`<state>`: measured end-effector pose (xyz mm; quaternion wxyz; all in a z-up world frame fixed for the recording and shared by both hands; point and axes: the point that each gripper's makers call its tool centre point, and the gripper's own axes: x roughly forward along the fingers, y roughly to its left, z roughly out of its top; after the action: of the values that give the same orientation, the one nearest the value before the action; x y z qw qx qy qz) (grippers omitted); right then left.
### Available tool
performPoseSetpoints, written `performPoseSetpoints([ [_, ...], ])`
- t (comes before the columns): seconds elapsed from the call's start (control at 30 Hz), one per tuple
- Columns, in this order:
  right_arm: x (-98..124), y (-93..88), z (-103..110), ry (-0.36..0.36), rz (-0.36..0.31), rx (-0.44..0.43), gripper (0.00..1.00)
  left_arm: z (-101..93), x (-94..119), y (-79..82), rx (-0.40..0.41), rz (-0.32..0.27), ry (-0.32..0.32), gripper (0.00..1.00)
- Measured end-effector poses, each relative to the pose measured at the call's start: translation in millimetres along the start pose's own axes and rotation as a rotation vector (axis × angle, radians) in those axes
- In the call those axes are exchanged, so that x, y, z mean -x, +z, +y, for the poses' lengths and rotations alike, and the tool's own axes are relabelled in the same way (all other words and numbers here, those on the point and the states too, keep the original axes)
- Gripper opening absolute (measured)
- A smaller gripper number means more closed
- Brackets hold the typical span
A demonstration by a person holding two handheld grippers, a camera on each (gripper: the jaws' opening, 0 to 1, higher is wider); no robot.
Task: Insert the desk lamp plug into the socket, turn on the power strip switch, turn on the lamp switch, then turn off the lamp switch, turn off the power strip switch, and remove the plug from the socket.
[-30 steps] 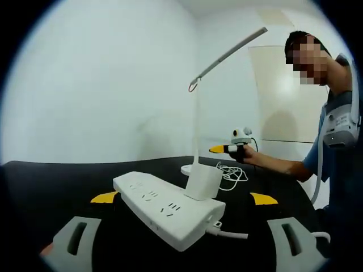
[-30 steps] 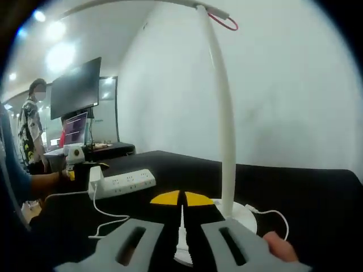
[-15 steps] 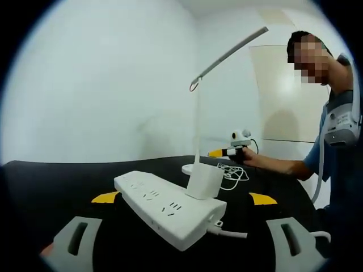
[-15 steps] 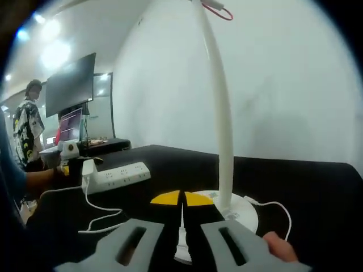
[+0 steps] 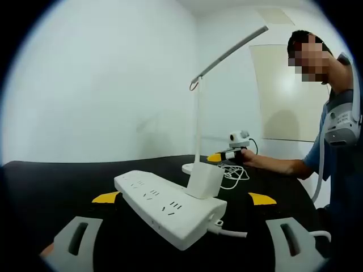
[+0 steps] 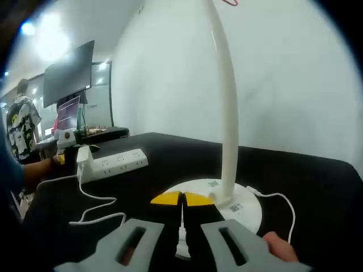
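Here's the power strip (image 5: pixel 168 211), long and white, lying on the black table (image 5: pixel 51 181), and it anchors everything. The lamp's boxy white plug (image 5: pixel 203 181) stands upright in a socket toward the strip's near end, seated flush. The left gripper (image 5: pixel 184 199) hovers just in front of the strip, its two yellow-tipped jaws spread wide apart, one either side of the strip, gripping nothing.

Beyond the strip, well back on the table, stands the desk lamp (image 5: pixel 198 122), white stem upright, head angled up and away. A loose coil of white cord (image 5: pixel 231 174) lies between the lamp's base and the strip.

In the right gripper view, the right gripper (image 6: pixel 181 199) sits right at the lamp's round base (image 6: pixel 241 207), far from the strip, its yellow tips pressed together with only a thin seam between them, nothing clamped. The tips hang just over the base's near edge; whether they touch it, I can't tell. A person's hand (image 5: pixel 253 159) carries that gripper beside the lamp.
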<state>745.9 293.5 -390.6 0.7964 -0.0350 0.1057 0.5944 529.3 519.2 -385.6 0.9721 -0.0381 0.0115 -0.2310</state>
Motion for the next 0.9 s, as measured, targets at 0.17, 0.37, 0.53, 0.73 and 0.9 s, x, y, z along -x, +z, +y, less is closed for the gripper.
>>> performPoseSetpoints([
  [0.17,-2.7,-4.4,-2.1,0.002,0.023,-0.008,0.04,-0.5,0.1,0.2,-0.001,0.0,0.001,0.85],
  [0.37,-2.4,-10.6,-2.8,-0.001,0.048,-0.018,0.04,0.6,0.6,0.3,-0.002,0.001,0.002,0.84],
  [0.53,-3.9,-13.9,-4.5,0.002,0.063,-0.031,0.04,1.5,1.0,0.1,-0.003,0.003,0.003,0.84],
  [0.73,-5.2,-17.9,-7.1,0.003,0.083,-0.035,0.03,-0.1,0.4,-0.1,-0.005,0.004,0.002,0.84],
  [0.9,-5.0,-18.1,-5.3,0.004,0.085,-0.041,0.03,-0.5,0.0,-0.2,-0.006,0.005,0.001,0.84],
])
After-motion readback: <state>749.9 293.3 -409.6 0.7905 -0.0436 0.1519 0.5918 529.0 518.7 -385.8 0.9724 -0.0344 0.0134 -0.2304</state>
